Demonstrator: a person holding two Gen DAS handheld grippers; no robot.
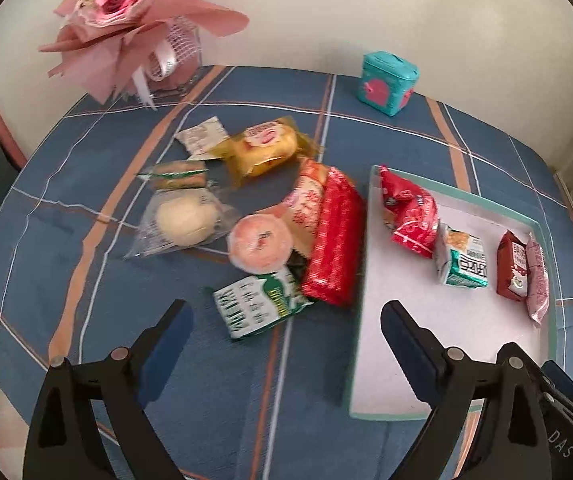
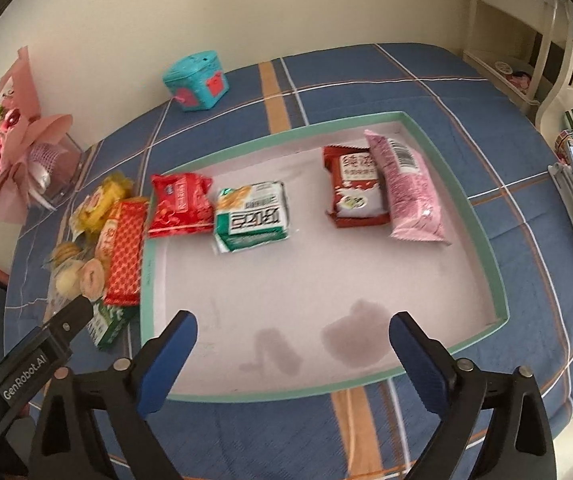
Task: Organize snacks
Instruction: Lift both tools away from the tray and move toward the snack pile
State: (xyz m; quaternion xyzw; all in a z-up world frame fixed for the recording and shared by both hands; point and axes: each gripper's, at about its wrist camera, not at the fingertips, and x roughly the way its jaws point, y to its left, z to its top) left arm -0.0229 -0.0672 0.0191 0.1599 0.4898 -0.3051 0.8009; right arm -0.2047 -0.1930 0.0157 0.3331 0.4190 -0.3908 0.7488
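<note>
A desk under a blue plaid cloth (image 2: 366, 76) carries a shallow tray with a mint-green rim (image 2: 498, 280), and four packets already lie inside it: a pink packet (image 2: 410, 196) far right, touching a dark red packet (image 2: 356, 190) on its left, then, apart from those, a green and white packet (image 2: 252, 216) that touches a bright red packet (image 2: 178, 204) at the tray's left wall. The near half of the tray is bare. By that count the sorting looks under halfway done, since a loose pile remains on the cloth left of the tray: a long red patterned packet (image 1: 332, 240) against the rim, a yellow cake packet (image 1: 266, 148), a clear-wrapped pale bun (image 1: 184, 220), a green and white carton-like packet (image 1: 256, 304) and several smaller ones. The left gripper (image 1: 286, 320) hangs over the pile's near edge, the right gripper (image 2: 292, 332) over the tray; both sets of jaws stand wide apart with nothing between them.
</note>
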